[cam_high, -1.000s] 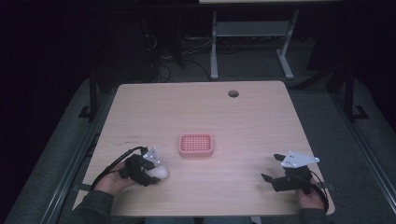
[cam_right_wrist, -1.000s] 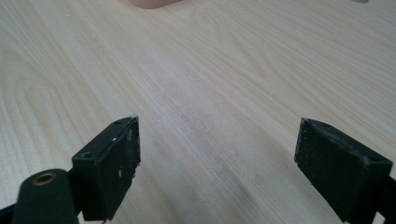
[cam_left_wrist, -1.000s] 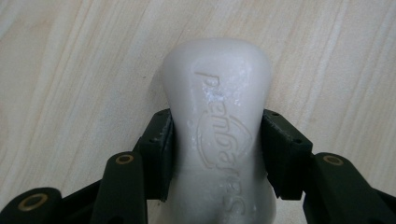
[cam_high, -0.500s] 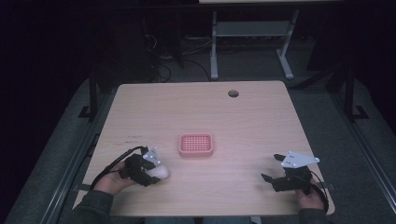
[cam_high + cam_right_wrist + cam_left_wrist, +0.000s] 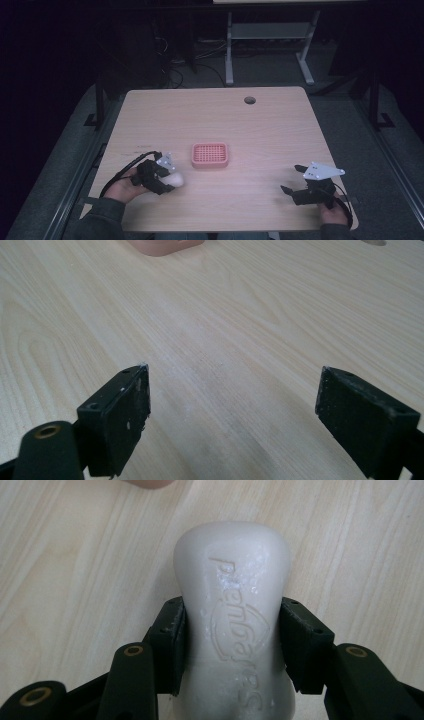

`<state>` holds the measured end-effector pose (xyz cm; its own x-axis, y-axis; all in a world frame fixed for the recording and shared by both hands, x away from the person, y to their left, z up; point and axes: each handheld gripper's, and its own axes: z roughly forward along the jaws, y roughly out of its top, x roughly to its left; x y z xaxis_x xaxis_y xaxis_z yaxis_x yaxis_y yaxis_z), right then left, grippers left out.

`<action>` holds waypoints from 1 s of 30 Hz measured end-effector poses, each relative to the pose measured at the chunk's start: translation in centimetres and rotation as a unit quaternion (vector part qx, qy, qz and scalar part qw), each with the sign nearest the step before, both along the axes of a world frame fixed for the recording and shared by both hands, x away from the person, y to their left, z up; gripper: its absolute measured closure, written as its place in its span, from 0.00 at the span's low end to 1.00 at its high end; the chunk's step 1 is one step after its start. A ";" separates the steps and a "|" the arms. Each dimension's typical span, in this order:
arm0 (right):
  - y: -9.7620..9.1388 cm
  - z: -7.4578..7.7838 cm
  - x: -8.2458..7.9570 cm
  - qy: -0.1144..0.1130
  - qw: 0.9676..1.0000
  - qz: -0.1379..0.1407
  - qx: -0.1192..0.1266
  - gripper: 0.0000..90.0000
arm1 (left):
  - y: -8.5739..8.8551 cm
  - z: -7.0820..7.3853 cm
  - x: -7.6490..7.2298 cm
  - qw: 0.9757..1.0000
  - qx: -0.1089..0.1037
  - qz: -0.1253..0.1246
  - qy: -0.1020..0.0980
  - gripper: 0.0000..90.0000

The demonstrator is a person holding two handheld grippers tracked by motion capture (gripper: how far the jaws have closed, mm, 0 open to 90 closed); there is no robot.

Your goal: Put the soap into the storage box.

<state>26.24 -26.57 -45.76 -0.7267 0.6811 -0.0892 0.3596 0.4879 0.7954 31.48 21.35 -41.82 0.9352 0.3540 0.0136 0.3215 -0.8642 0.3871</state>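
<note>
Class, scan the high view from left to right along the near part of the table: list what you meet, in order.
Left gripper → white soap bar in its jaws → pink soap dish → right gripper, jaws apart.

Dim surroundings, evenly lit, sharp close-ups

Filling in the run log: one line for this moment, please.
left gripper: shut on soap bar | right gripper: open, empty | pink dish: empty
</note>
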 end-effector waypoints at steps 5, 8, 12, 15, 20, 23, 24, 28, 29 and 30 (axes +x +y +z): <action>-0.1 0.1 -0.1 -0.002 1.000 -0.002 0.003 0.15 | -0.1 0.5 0.6 1.000 -0.002 0.001 0.003 0.55; -0.1 0.1 -0.1 -0.002 1.000 -0.003 0.005 0.15 | -0.2 0.7 0.8 1.000 0.000 -0.001 0.002 0.55; -0.2 0.1 -0.1 -0.002 1.000 -0.004 0.009 0.15 | -0.6 1.1 1.1 1.000 0.000 -0.006 0.003 0.55; -0.2 0.1 -0.1 -0.003 1.000 -0.004 0.009 0.15 | -0.9 1.2 1.3 1.000 0.000 -0.009 0.002 0.55; -0.2 0.1 -0.2 -0.004 1.000 -0.004 0.010 0.15 | -1.2 1.5 1.8 1.000 0.000 -0.012 0.002 0.55; -0.2 0.2 -0.2 -0.004 1.000 -0.005 0.012 0.15 | -1.5 1.6 2.0 1.000 0.003 -0.012 0.004 0.55; -0.2 0.2 -0.2 -0.004 1.000 -0.005 0.012 0.15 | -1.5 1.7 2.1 1.000 0.004 -0.013 0.005 0.55; -0.3 0.2 -0.2 -0.004 1.000 -0.005 0.013 0.15 | -1.8 1.9 2.5 1.000 0.007 -0.016 0.004 0.55; -0.3 0.2 -0.2 -0.004 1.000 -0.005 0.013 0.15 | -1.9 2.0 2.6 1.000 0.006 -0.016 0.004 0.55; -0.3 0.2 -0.2 -0.004 1.000 -0.005 0.014 0.15 | -2.0 2.0 2.6 1.000 0.006 -0.019 0.004 0.55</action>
